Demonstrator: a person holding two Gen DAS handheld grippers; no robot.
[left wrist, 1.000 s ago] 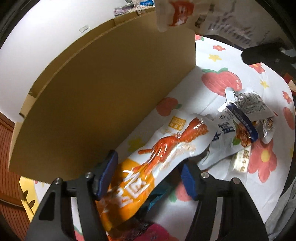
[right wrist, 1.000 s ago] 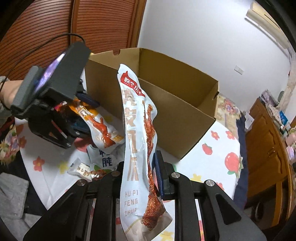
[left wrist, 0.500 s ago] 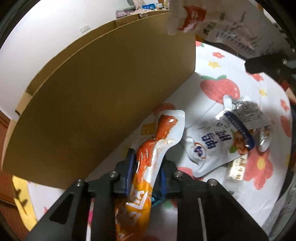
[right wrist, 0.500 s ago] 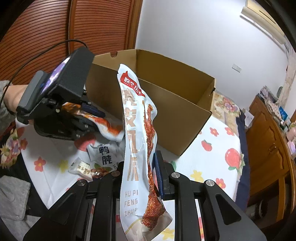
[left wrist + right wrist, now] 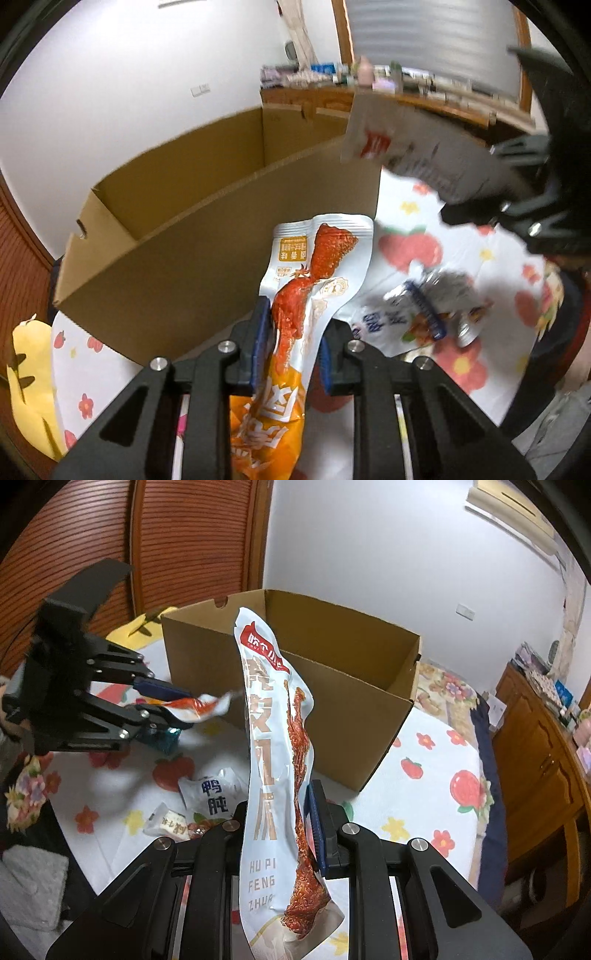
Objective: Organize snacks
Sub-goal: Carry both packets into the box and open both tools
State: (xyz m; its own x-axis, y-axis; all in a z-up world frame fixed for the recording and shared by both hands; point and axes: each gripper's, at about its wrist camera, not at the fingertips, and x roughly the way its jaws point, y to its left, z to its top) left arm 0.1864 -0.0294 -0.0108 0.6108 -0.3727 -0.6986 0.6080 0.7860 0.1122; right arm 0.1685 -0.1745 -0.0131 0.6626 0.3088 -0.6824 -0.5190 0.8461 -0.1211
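Observation:
My left gripper [image 5: 290, 328] is shut on an orange and white snack pouch [image 5: 314, 280], lifted off the table in front of the open cardboard box [image 5: 207, 236]. From the right wrist view the left gripper [image 5: 173, 705] pinches that pouch [image 5: 199, 705] left of the box [image 5: 332, 686]. My right gripper [image 5: 277, 823] is shut on a long pale blue snack pouch [image 5: 273, 746] that stands upright before the box; the same pouch [image 5: 406, 147] shows at the upper right of the left wrist view.
Loose snack packets [image 5: 212, 794] [image 5: 424, 314] lie on the white fruit-and-flower tablecloth [image 5: 424, 782]. A small white packet [image 5: 166, 823] sits near them. A wooden cabinet [image 5: 535, 760] stands at the right, a wooden door [image 5: 74, 539] behind the left gripper.
The left gripper went from open around the orange pouch to shut on it and lifted it off the table toward the box rim. The right gripper held still with its pouch.

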